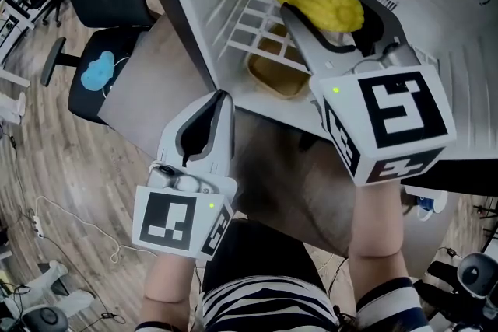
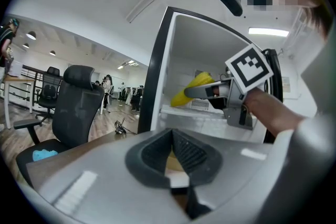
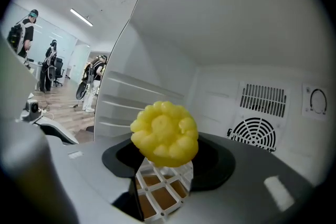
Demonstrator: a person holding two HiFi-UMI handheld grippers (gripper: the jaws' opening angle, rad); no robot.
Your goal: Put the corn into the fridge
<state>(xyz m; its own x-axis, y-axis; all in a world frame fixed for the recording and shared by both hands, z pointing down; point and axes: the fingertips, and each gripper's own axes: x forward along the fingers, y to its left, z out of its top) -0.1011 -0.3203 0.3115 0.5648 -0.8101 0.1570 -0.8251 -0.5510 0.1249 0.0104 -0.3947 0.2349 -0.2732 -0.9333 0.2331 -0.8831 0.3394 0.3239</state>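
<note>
A yellow corn cob [image 1: 320, 2] sits clamped in my right gripper [image 1: 334, 15], held inside the open white fridge [image 1: 436, 50] above its wire shelf [image 1: 257, 19]. The right gripper view looks at the cob's knobbly end [image 3: 165, 134], with the white shelf grid [image 3: 160, 186] just below it. From the left gripper view the corn [image 2: 193, 89] shows in the fridge opening. My left gripper [image 1: 208, 124] hangs outside, below the fridge's front edge, its jaws closed together with nothing between them [image 2: 173, 157].
The fridge's back wall carries a round fan grille [image 3: 253, 134] and a slotted vent [image 3: 264, 99]. A yellow-brown tray [image 1: 276, 74] lies under the wire shelf. A black office chair [image 1: 101, 27] with a blue thing on its seat stands left of the fridge, on wood floor.
</note>
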